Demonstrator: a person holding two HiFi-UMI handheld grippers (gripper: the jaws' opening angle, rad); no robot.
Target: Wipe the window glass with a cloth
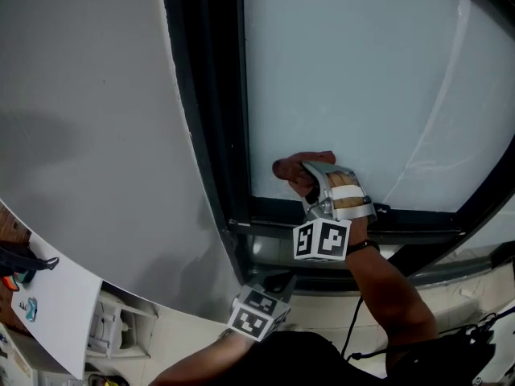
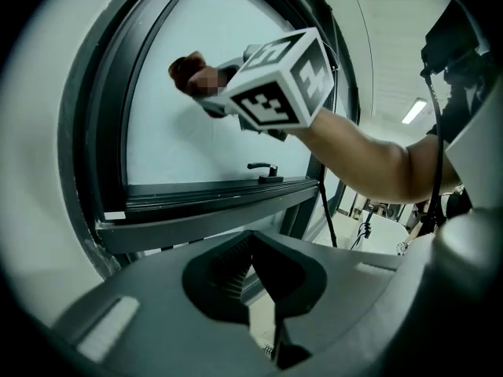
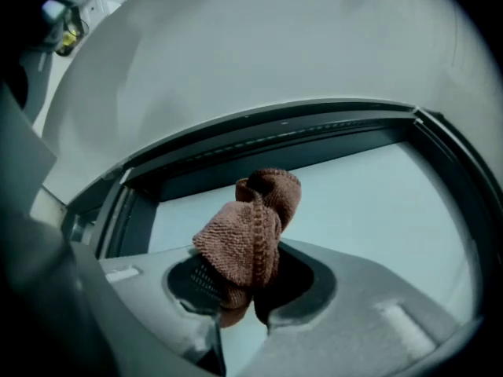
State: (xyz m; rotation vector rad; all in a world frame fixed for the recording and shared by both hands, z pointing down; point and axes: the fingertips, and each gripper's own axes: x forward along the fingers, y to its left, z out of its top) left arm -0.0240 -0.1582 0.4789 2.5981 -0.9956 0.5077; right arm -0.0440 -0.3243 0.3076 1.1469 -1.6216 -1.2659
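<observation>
Cloth: brown knit cloth [image 3: 251, 230], bunched into a wad that sticks out past the claw tips.
Right claw: the right claw [image 3: 236, 293] is closed on the lower end of the cloth, jaws pinching it firmly.
Place on the pane: low on the window glass [image 1: 362, 79], near its bottom left corner, just beside the dark window frame [image 1: 217, 135]. The wad looks pressed to the pane, though actual contact cannot be confirmed.
Left claw: the left claw [image 2: 263, 281] hangs below the sill with its jaws together and nothing between them. It is well apart from the glass.
Step in hand: wiping the lower corner, as I judge it.
How to do it well: lead with the soft wad so that no hard jaw tip meets the glass. Press evenly and run overlapping strokes along the bottom rail and up the side.
Watch for: the window handle [image 2: 263, 169] on the lower rail, which could snag the cloth, and the wad slipping out of the pinch.
</observation>
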